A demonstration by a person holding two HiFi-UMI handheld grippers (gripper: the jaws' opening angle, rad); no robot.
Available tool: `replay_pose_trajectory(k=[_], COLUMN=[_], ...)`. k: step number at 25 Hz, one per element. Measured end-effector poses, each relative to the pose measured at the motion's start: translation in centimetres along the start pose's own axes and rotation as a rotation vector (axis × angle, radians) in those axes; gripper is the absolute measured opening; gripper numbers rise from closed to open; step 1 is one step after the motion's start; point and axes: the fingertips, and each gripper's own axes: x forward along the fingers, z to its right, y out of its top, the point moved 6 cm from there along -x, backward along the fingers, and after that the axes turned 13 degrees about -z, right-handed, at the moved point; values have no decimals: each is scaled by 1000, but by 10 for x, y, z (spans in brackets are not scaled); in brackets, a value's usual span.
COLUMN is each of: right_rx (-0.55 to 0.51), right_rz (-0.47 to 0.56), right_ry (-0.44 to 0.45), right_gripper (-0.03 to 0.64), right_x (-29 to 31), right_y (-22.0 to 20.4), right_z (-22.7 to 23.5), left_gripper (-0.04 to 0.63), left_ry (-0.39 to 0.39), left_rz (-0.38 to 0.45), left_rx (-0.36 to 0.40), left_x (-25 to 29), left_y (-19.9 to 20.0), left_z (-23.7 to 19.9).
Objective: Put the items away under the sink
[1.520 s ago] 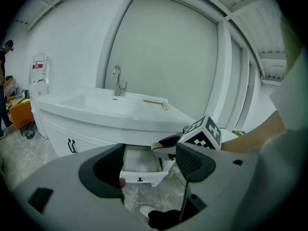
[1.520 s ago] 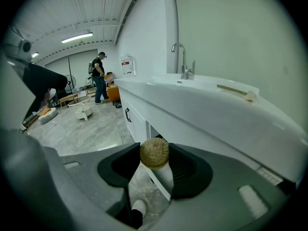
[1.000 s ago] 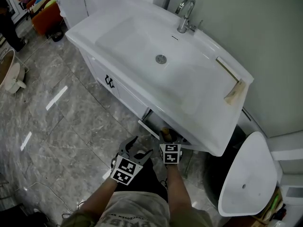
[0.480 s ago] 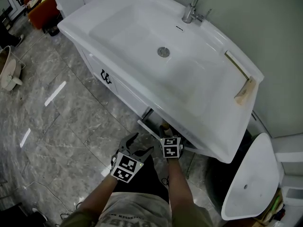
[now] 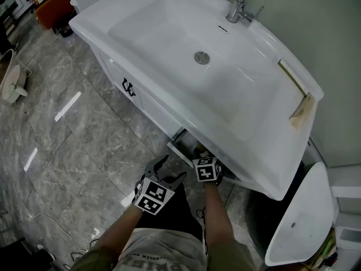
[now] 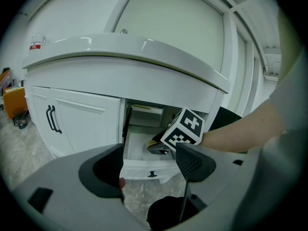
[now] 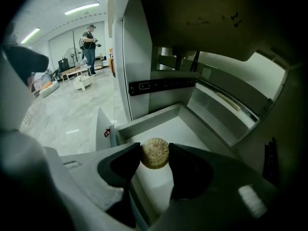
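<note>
Nearest, the left claw (image 6: 149,154) hangs released short of the open drawer (image 7: 149,117) and just left of its front, its jaws standing apart with nothing between them. Beside it the right claw (image 7: 155,159) reaches in over the drawer, tilted downward, and is clenched on a round tan disc (image 7: 154,150) with a patterned face; both pads press on the disc's edge. The disc is held above the drawer's bare white floor, near its front wall, not touching it. Seen from the left claw, the right claw's marker cube (image 6: 185,129) sits above the drawer's right half, with the person's bare forearm (image 6: 240,134) running off to the right of it. A shallower inner tray (image 7: 219,112) runs along one side of the drawer, further in. Left of the drawer stand the closed white cabinet doors (image 6: 72,124) with black handles (image 6: 52,119). Over the drawer lies the white sink (image 5: 169,38), whose front edge overhangs it. At the sink's back rim, far behind the drawer, stands a chrome faucet (image 5: 240,4), and a pale wooden piece (image 5: 299,95) rests on the sink's right end. Grey marble-look floor (image 5: 67,151) spreads out left of the drawer, and far across it a person (image 7: 90,42) stands.
</note>
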Motion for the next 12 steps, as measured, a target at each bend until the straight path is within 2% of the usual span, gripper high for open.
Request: replay_pose_trajectory(k=[6, 12], right_rx=[-24, 16], right_rz=[-63, -149], right_ry=[-1, 25], right_gripper=[189, 189], right_x=[15, 24], right_y=[-1, -4], right_z=[3, 6], left_gripper=[330, 330], left_ry=[-1, 2], left_rz=[-8, -5], left_rx=[4, 7], left_x=[7, 15], left_y=[-1, 0], left_z=[-4, -10])
